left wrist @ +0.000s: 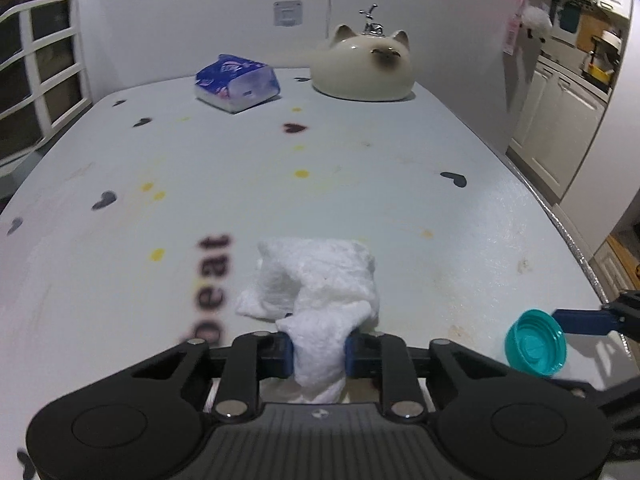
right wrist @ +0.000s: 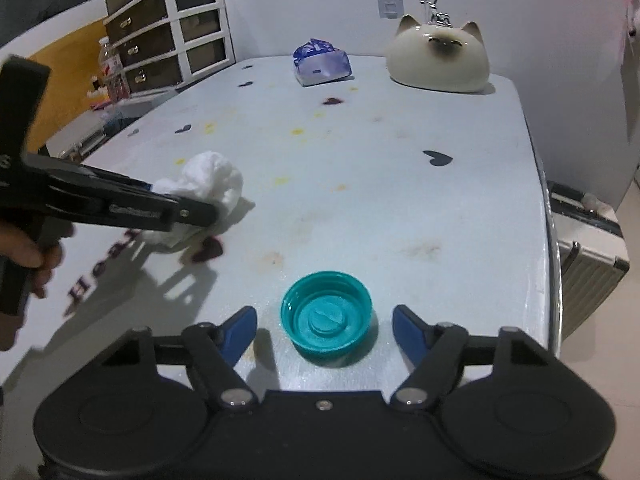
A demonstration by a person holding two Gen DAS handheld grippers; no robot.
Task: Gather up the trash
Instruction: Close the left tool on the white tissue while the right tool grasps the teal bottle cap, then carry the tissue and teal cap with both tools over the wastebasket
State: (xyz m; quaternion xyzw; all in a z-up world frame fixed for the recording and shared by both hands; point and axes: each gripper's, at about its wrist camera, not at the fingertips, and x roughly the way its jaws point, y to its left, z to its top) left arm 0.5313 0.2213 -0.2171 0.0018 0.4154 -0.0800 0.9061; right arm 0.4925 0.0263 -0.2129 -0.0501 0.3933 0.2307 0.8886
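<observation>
A crumpled white tissue (left wrist: 320,288) lies on the pale table (left wrist: 360,168). My left gripper (left wrist: 319,354) is shut on the tissue's near end, low over the table. The tissue also shows in the right wrist view (right wrist: 212,180), with the left gripper (right wrist: 208,210) clamped on it from the left. A teal bottle cap (right wrist: 326,316) lies open side up on the table, between the blue fingertips (right wrist: 240,326) of my right gripper (right wrist: 325,330), which is open around it. The cap also shows in the left wrist view (left wrist: 534,344), beside a right fingertip (left wrist: 580,320).
A blue tissue pack (left wrist: 236,82) and a cat-shaped ceramic holder (left wrist: 364,68) stand at the table's far end. A drawer unit (right wrist: 168,36) and a water bottle (right wrist: 112,68) are off the left side. A case (right wrist: 588,256) stands by the table's right edge.
</observation>
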